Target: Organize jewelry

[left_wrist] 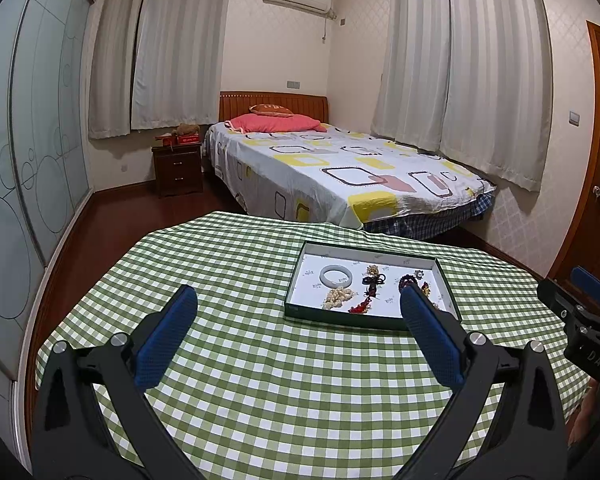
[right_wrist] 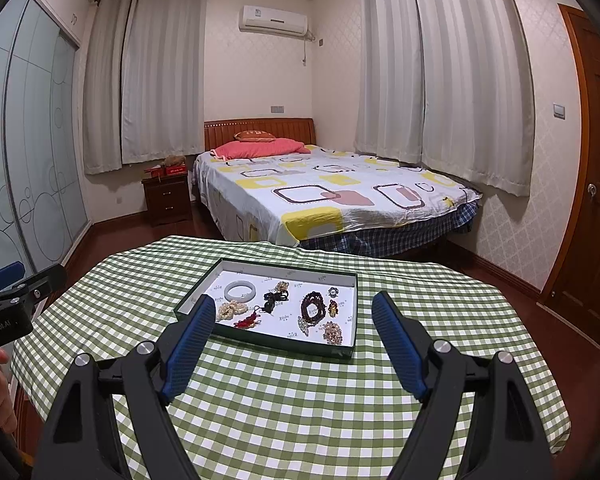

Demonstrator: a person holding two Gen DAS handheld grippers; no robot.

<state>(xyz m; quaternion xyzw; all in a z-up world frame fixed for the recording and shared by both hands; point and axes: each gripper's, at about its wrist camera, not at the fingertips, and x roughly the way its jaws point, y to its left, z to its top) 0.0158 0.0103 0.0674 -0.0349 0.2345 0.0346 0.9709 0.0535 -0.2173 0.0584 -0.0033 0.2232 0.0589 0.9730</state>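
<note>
A tabletop [right_wrist: 284,400] with a green and white checked cloth fills the near part of both views. Its far edge is round and drops off toward a dark red floor [right_wrist: 112,236]. Lots of bare cloth lies between the two tools and the tray.

The tray [right_wrist: 346,350] is a flat box, shaped like a rectangle, with dark green walls and a white bottom. It sits past the middle of the tabletop, nearer the far edge. All the jewelry is inside it.

I count these: one smooth white ring bangle [right_wrist: 241,291] in the far left part, one lumpy pile of pale beads [right_wrist: 230,311] just in front of it, one red knotted cord [right_wrist: 247,322], one black cord piece [right_wrist: 274,300], one loop of dark round beads [right_wrist: 313,307], and one more pale bead pile [right_wrist: 332,333] near the front right corner. A few tiny bits near them are too small to tell.

The left tool [left_wrist: 298,334] hovers over the cloth with its two blue bumpy fingers [left_wrist: 168,340] spread wide, holding nothing. The right tool [right_wrist: 294,346] is also spread wide and holds nothing.

Behind the tabletop stands one bed [right_wrist: 340,196] with a pink pillow [right_wrist: 258,149].
</note>
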